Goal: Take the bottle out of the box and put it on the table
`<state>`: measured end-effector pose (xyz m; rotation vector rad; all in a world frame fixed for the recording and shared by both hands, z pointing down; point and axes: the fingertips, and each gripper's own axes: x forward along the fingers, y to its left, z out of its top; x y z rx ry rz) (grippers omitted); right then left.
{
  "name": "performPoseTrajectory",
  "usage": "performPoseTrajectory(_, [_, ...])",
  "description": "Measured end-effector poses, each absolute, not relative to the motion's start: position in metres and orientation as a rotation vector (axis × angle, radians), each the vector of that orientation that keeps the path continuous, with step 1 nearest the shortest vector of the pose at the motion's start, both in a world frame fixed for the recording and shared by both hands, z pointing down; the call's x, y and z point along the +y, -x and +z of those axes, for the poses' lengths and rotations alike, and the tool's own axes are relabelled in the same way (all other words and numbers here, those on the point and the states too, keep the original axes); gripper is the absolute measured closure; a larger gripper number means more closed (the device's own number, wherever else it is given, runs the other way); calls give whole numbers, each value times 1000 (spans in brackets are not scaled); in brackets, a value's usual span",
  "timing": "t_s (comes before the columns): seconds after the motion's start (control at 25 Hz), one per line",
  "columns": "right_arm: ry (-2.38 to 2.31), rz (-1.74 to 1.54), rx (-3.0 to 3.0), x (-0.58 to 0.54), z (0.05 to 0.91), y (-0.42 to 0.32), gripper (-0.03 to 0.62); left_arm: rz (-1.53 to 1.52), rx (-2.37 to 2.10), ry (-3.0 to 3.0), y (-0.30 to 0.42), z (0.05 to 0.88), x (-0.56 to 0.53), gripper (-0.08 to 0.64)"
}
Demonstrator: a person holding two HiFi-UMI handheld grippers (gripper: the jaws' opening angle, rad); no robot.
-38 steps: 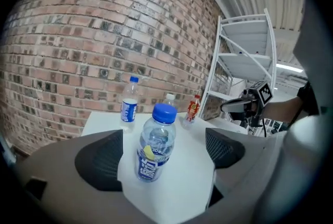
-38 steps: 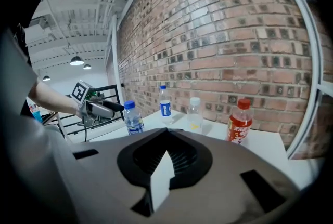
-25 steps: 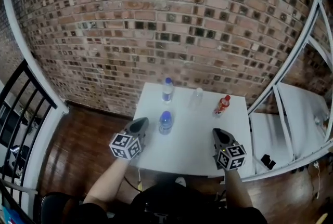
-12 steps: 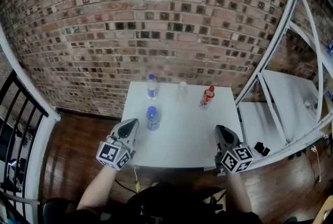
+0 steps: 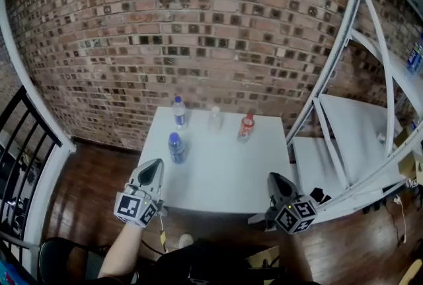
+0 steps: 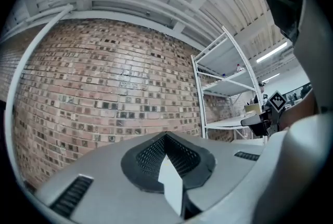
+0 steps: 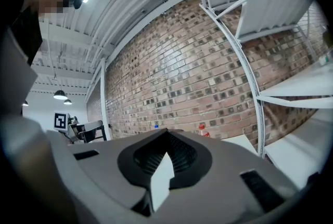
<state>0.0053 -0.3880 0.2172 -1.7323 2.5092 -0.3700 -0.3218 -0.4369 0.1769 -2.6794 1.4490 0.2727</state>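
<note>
Four bottles stand on the white table (image 5: 225, 174). A blue-capped one (image 5: 178, 112), a clear one (image 5: 215, 118) and a red one (image 5: 246, 127) line the far edge, and a blue bottle (image 5: 176, 148) stands nearer at the left. My left gripper (image 5: 153, 168) hangs shut and empty at the table's near left corner. Off the near right edge my right gripper (image 5: 273, 179) is shut and empty too. In the left gripper view the gripper (image 6: 166, 138) shows jaws together before the brick wall. The right gripper (image 7: 167, 135) points level, with the red bottle's cap (image 7: 202, 127) just above it. No box shows.
A brick wall (image 5: 198, 26) rises behind the table. White metal shelving (image 5: 344, 125) stands close at the right. A black railing (image 5: 20, 145) borders the left. Dark wooden floor (image 5: 99, 171) surrounds the table, and a black chair (image 5: 56, 264) sits at the lower left.
Both grippers have drawn back from over the table to its near edge and risen, still shut. The table and bottles now sit farther off and more to the left.
</note>
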Motion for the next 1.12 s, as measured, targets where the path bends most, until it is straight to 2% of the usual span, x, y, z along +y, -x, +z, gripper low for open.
performPoseTrajectory(0.32, [1666, -437, 2520, -352, 233, -31, 592, 218, 1517, 2671, 285, 187, -376, 557])
performPoseTrajectory(0.56, [1680, -426, 2497, -339, 230, -36, 592, 286, 1496, 2665, 282, 181, -362, 557])
performPoseTrajectory(1.12, [1755, -312, 2527, -335, 231, 13, 592, 232, 1404, 2723, 305, 200, -368, 557])
